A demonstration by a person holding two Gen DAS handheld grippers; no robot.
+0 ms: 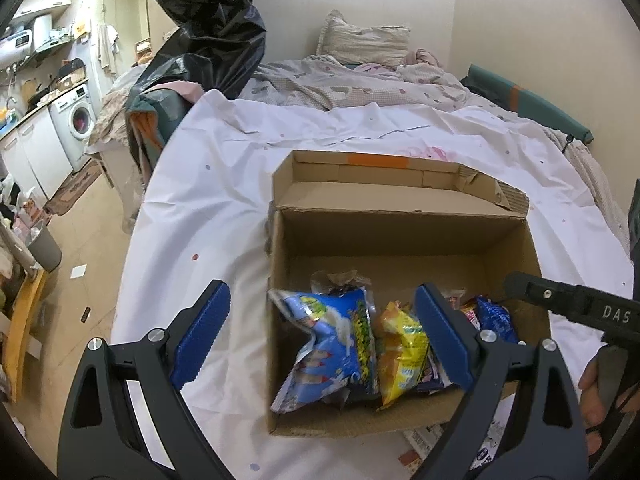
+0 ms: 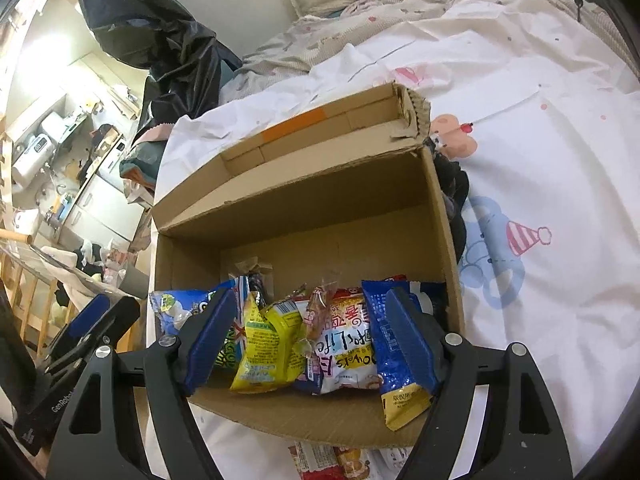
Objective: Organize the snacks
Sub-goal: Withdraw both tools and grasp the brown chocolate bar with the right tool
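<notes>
Left side of scene: kitchen area w/ washing machine, not part of the job. Bed carries the work, covered w/ white sheet.

Left gripper: fingers spread wide, holding nothing, hovering over the left near corner of the cardboard box. One finger sits outside the box wall, the other above the packets.

Box: open-topped, flap folded back at far side, resting on the bed. Snacks stand packed along the near wall only; far half bare. In order L to R: blue-white packet at the left wall, yellow packet next to it, white-pink packet in the middle, dark blue packet at the right, its gold end poking over the near edge. More packets lie on the bed just outside the near wall, partly hidden.

Right gripper: fingers spread, nothing pinched, bracketing the yellow and white-pink packets from above.

Assessment: step in hand appears to be arranging packets inside the box. Recommend: take one packet at a time by its sealed top edge, not the puffed body. Pinch lightly, bags crush easily. Keep left fingers clear of the box wall. Fill the bare far half before adding the loose ones.
</notes>
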